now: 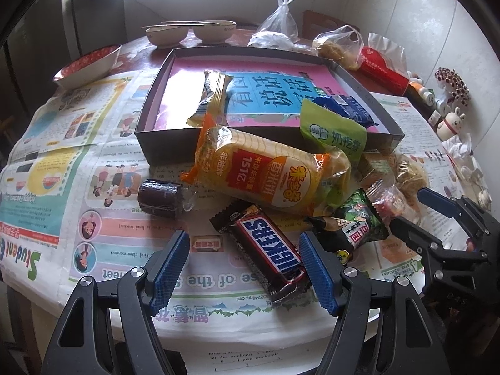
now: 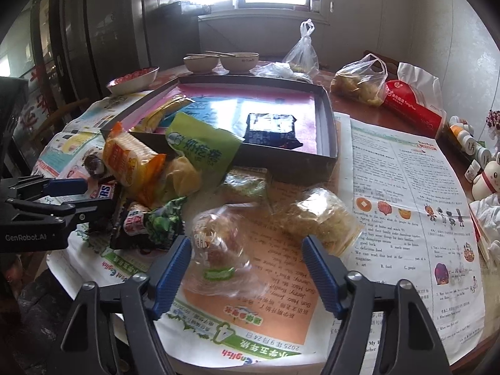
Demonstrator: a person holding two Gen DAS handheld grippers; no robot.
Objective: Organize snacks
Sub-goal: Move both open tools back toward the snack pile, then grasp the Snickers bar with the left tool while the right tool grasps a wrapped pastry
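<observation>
A shallow dark box (image 1: 168,143) with a pink and blue liner holds a yellow packet (image 1: 211,97) and a blue packet (image 1: 343,107). In front of it lies a heap of snacks: a yellow rice-cracker bag (image 1: 265,172), a green packet (image 1: 334,131), a Snickers bar (image 1: 268,247), a dark roll (image 1: 162,198). My left gripper (image 1: 245,268) is open, with the Snickers bar between its fingers. My right gripper (image 2: 247,272) is open around a clear-wrapped snack (image 2: 218,256); it also shows in the left wrist view (image 1: 406,209). A clear pack of round biscuits (image 2: 322,222) lies just beyond.
Newspaper (image 1: 62,168) covers the round table. Two bowls with chopsticks (image 1: 190,32), a red patterned bowl (image 1: 90,65), plastic bags (image 1: 340,45), a red tissue pack (image 2: 415,106), small bottles and figurines (image 2: 481,168) stand at the back and right.
</observation>
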